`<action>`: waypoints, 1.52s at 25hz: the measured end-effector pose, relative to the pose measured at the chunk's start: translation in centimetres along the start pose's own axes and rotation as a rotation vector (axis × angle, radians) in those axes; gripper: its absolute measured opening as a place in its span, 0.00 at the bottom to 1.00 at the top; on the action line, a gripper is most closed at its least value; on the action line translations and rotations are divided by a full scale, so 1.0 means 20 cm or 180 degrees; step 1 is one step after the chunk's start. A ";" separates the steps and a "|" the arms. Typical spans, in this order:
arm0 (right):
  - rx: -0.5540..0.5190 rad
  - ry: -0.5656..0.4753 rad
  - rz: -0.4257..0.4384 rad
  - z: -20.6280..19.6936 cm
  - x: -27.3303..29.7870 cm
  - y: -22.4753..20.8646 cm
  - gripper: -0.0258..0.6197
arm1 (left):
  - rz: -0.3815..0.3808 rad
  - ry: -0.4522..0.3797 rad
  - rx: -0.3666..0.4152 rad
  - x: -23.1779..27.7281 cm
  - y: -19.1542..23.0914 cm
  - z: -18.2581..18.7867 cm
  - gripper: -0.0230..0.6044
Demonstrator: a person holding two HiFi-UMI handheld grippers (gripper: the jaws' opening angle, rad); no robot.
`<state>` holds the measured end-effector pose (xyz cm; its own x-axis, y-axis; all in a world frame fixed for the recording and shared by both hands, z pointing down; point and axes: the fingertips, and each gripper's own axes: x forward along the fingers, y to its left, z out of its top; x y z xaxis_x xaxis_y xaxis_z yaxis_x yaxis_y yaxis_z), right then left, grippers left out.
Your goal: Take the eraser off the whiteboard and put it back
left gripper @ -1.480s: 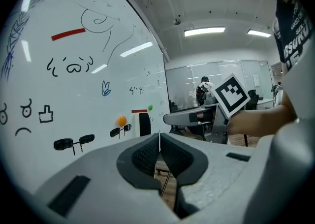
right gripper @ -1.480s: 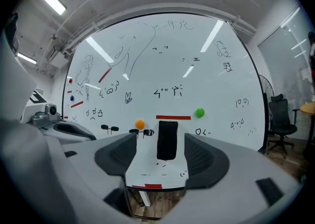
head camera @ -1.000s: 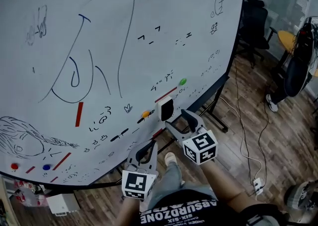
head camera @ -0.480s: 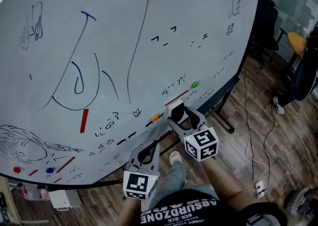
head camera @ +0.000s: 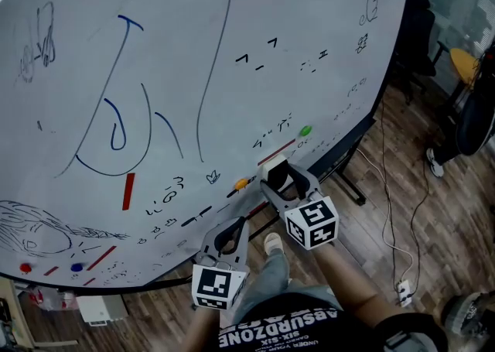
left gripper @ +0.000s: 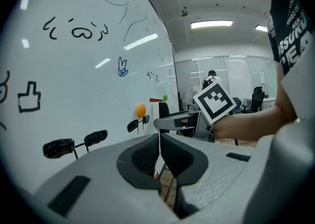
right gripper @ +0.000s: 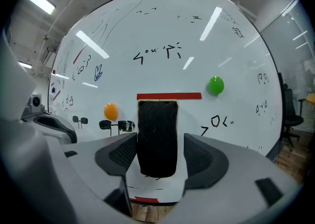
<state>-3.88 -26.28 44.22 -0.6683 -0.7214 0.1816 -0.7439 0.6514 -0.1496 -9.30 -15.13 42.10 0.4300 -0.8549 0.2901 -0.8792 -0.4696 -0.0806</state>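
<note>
Low on the whiteboard [head camera: 232,49], near its bottom edge: eraser [right gripper: 157,137] between parted jaws of right gripper [head camera: 283,180]. Red strip [right gripper: 169,96] just above, orange magnet [right gripper: 110,111] left, green magnet [right gripper: 215,85] upper right. Below, left gripper [left gripper: 159,144] closed, empty.

the person wears a black white-lettered t-shirt [head camera: 280,332].

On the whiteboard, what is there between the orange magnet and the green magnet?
The right gripper view shows it best: the black eraser sits between the orange magnet and the green magnet, with a red strip just above it.
</note>
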 end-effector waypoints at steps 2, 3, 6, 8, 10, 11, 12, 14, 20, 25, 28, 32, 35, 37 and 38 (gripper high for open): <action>-0.0006 -0.0001 0.0008 0.00 0.00 0.00 0.45 | 0.0005 0.0004 0.0002 0.00 0.00 0.00 0.06; -0.0011 -0.0001 0.0010 0.00 0.01 0.00 0.44 | 0.0008 0.0004 0.0002 0.00 0.00 0.00 0.06; -0.0032 -0.0003 0.0001 0.00 0.01 0.01 0.43 | 0.0019 0.0007 0.0003 -0.01 0.01 0.00 0.06; -0.0033 -0.0005 -0.0002 0.00 0.01 0.01 0.42 | 0.0024 0.0008 0.0000 -0.01 0.01 0.00 0.06; -0.0031 -0.0001 0.0002 0.00 0.01 0.01 0.42 | 0.0027 0.0008 -0.0005 -0.02 0.01 0.00 0.06; -0.0032 0.0003 0.0002 0.00 0.01 0.01 0.42 | 0.0028 0.0008 -0.0007 -0.02 0.01 0.00 0.06; -0.0033 0.0007 0.0002 0.00 0.01 0.01 0.42 | 0.0028 0.0009 -0.0010 -0.02 0.01 0.00 0.06; -0.0037 0.0012 -0.0003 0.00 0.01 0.01 0.42 | 0.0025 0.0012 -0.0007 -0.02 0.01 -0.01 0.06; -0.0023 0.0013 -0.0031 0.00 0.00 0.01 0.40 | 0.0014 0.0010 0.0023 -0.02 0.00 0.00 0.06; -0.0006 0.0016 -0.0051 0.00 0.00 0.01 0.40 | 0.0018 0.0002 0.0016 -0.03 0.01 0.00 0.06; -0.0001 0.0024 -0.0049 0.00 0.00 0.01 0.39 | 0.0019 -0.0013 0.0007 -0.03 0.01 0.00 0.06; 0.0007 0.0043 -0.0046 0.00 0.00 0.01 0.39 | 0.0019 -0.0017 0.0001 -0.03 0.01 0.00 0.06; 0.0032 0.0039 -0.0039 0.00 -0.02 0.01 0.39 | 0.0020 -0.0014 -0.0003 -0.04 0.01 0.00 0.06; 0.0023 0.0027 -0.0030 0.01 -0.02 0.02 0.39 | 0.0022 -0.0016 -0.0008 -0.04 0.02 0.00 0.06; 0.0010 0.0023 -0.0025 0.01 -0.03 0.02 0.39 | 0.0023 -0.0019 -0.0009 -0.04 0.02 0.00 0.06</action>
<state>-3.83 -25.68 43.79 -0.6624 -0.7247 0.1896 -0.7490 0.6451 -0.1513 -9.98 -14.54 41.89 0.4248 -0.8596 0.2840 -0.8829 -0.4628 -0.0800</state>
